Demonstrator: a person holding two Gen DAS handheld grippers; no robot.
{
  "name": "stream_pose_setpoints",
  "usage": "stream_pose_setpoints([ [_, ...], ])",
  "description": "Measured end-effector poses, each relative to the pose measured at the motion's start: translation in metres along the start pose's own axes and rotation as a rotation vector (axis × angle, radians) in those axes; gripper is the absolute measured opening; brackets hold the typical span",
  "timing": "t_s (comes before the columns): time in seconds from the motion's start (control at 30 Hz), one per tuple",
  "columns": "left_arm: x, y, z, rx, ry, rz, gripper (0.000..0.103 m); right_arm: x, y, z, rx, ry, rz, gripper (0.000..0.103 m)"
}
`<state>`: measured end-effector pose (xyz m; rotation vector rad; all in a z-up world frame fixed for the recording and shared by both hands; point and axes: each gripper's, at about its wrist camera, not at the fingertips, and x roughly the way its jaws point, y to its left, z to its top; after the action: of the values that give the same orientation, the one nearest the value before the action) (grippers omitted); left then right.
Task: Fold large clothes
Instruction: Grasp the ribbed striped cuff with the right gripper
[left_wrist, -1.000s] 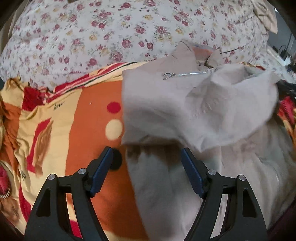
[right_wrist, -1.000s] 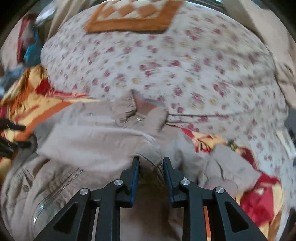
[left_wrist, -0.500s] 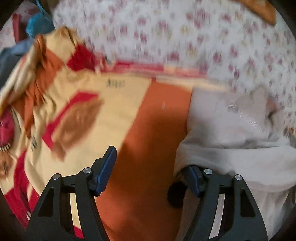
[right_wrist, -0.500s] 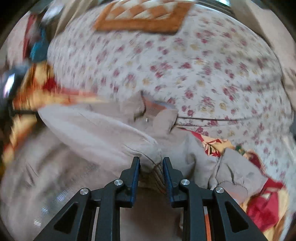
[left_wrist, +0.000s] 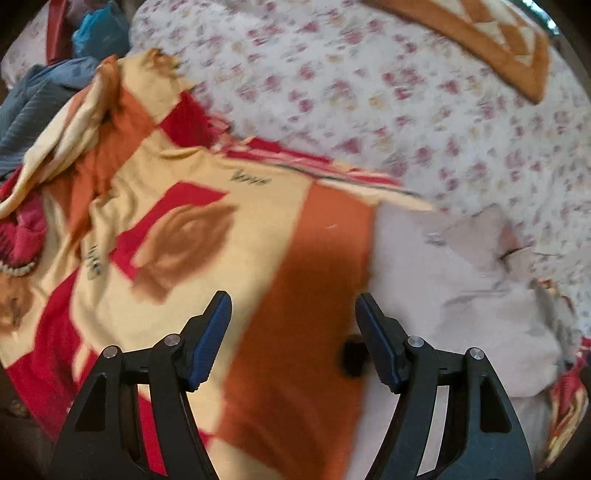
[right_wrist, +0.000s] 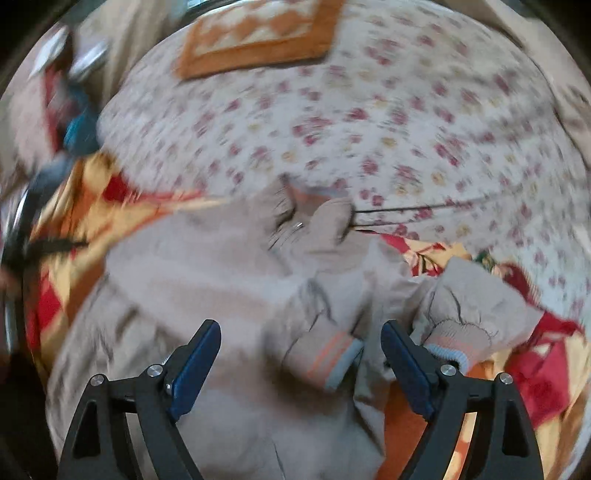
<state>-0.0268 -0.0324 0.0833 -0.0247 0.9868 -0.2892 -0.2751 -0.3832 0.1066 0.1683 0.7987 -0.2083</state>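
We find the beige jacket (right_wrist: 229, 280) spread on the orange-and-yellow blanket (left_wrist: 221, 229), floral quilt (left_wrist: 406, 110) behind, right gripper (right_wrist: 301, 345) just sprung wide, striped cuff (right_wrist: 328, 356) lying loose between its jaws, left gripper (left_wrist: 293, 314) released, empty, over our blanket beside the jacket's edge.

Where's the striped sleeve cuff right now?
In the right wrist view, the striped cuff lies on the beige jacket, between the open right gripper fingers, nearer the right one.

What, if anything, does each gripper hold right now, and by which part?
Nothing is held. The right gripper has just been opening; the jacket sleeve cuff lies loose between its jaws. The left gripper stands open over the blanket.
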Motion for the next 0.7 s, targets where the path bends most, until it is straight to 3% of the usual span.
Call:
stream_pose_setpoints([
  [0.1, 0.002, -0.030, 0.000, 0.051, -0.009, -0.078, 0.070, 0.027, 0.002, 0.028, 0.054, 0.009, 0.052, 0.082],
  [0.2, 0.013, -0.064, -0.007, 0.136, 0.022, -0.104, 0.070, 0.063, 0.019, 0.057, 0.005, 0.048, 0.153, 0.083],
  [0.4, 0.053, -0.099, -0.024, 0.261, 0.108, 0.011, 0.070, 0.150, 0.051, 0.075, -0.065, 0.196, 0.270, 0.082],
  [0.43, 0.057, -0.099, -0.025, 0.264, 0.111, 0.026, 0.070, 0.158, 0.056, 0.073, -0.081, 0.215, 0.267, 0.062],
  [0.47, 0.059, -0.099, -0.024, 0.266, 0.107, 0.034, 0.070, 0.166, 0.062, 0.071, -0.114, 0.240, 0.254, 0.018],
  [0.5, 0.061, -0.101, -0.024, 0.269, 0.102, 0.039, 0.070, 0.171, 0.069, 0.071, -0.159, 0.254, 0.234, 0.005],
  [0.6, 0.063, -0.103, -0.020, 0.251, 0.082, 0.027, 0.070, 0.164, 0.078, 0.078, -0.230, 0.172, 0.172, 0.003],
  [0.7, 0.071, -0.108, -0.023, 0.268, 0.094, 0.037, 0.070, 0.179, 0.073, 0.086, -0.175, 0.141, 0.087, 0.003],
])
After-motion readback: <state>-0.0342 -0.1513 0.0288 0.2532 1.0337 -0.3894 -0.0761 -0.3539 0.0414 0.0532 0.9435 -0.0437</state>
